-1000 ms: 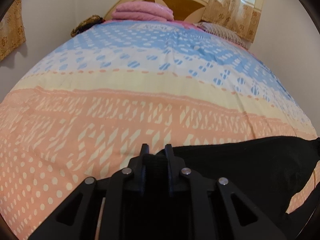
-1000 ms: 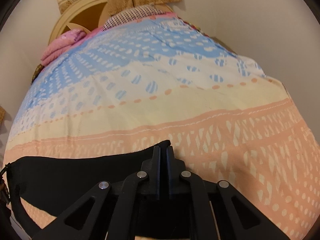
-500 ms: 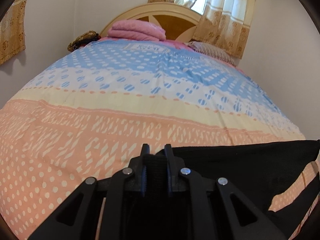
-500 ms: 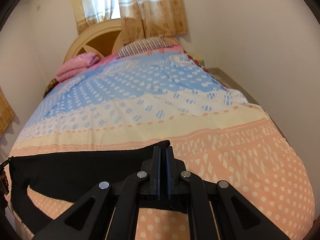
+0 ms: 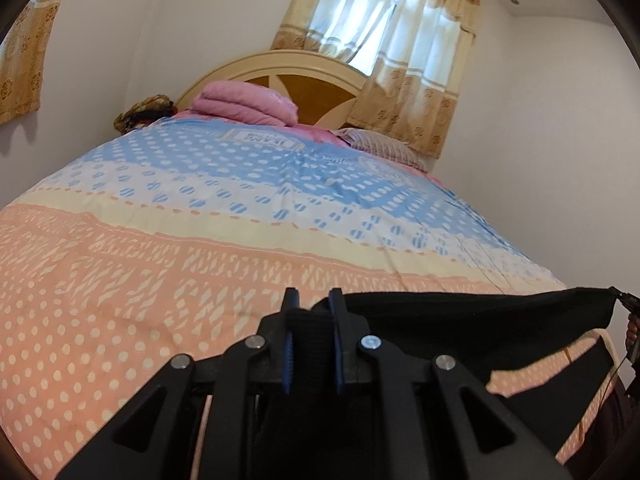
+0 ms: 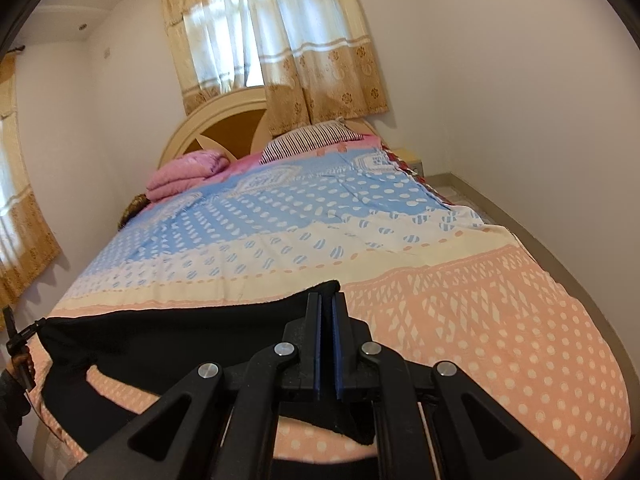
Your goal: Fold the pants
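The pants [image 5: 460, 320] hang as a taut black band above the near end of the bed [image 5: 160, 280], stretched between the two claws. The left claw [image 5: 312, 320] is clamped on a bunched, thicker fold of cloth at one end of the top edge; the right claw [image 6: 326, 312] is pressed together on a thin corner at the other end. The cloth looks soft, light and limp: it sags below the held edge and will follow the claws without resistance, but it keeps no shape of its own. Judged from this, hold at the outer corners of the top edge, keep tension between the claws, and lay the cloth down before releasing, or the fold may collapse. The thin pinch at the right claw is the likelier one to slip. The left view shows a lower part of the pants trailing at right, with bedcover visible in the gap. The right view shows a loose flap hanging below its claw, a striped pillow [image 6: 312, 138] and floor beside the bed. Both views show a pink blanket [image 5: 244, 102] at the headboard.
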